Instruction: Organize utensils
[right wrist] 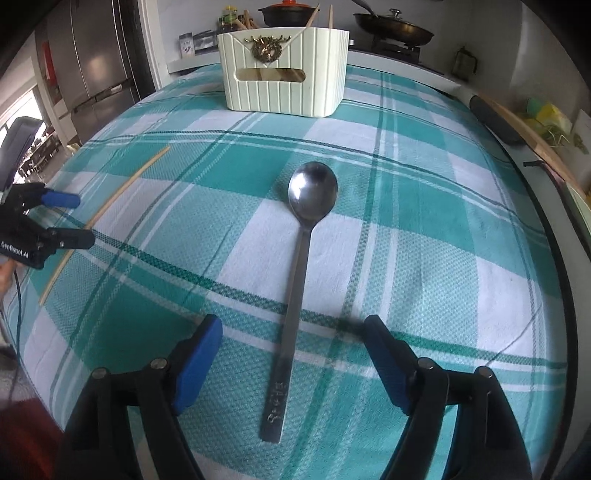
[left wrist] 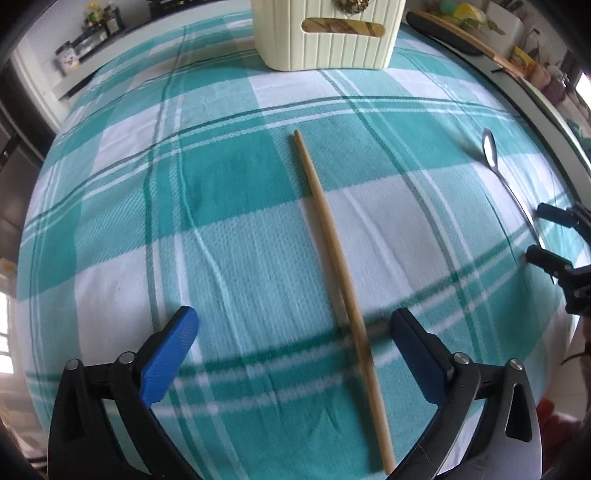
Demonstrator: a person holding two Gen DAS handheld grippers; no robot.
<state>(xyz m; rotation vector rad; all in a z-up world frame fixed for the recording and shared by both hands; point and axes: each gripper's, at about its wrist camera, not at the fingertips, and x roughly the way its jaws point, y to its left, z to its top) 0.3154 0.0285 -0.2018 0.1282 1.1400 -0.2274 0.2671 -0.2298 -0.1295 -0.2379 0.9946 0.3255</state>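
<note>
A pair of wooden chopsticks (left wrist: 332, 251) lies lengthwise on the teal checked tablecloth. My left gripper (left wrist: 293, 321) stands wide open over their near half, and the sticks lie nearer its right finger without touching the pads. A steel spoon (right wrist: 312, 192) lies bowl up on the cloth, its handle running toward me between the open jaws of my right gripper (right wrist: 293, 325), clear of both pads. A cream ribbed basket (right wrist: 284, 77) stands at the far side with sticks poking out. Each view shows the other gripper at its edge: right gripper (left wrist: 533, 232), left gripper (right wrist: 85, 220).
The tablecloth (right wrist: 424, 258) covers a rounded table. A black-handled wooden board (right wrist: 517, 125) lies along the right edge. Behind the basket are a stove with a pan (right wrist: 391, 26) and a pot (right wrist: 288, 11). A steel fridge (right wrist: 92, 55) stands far left.
</note>
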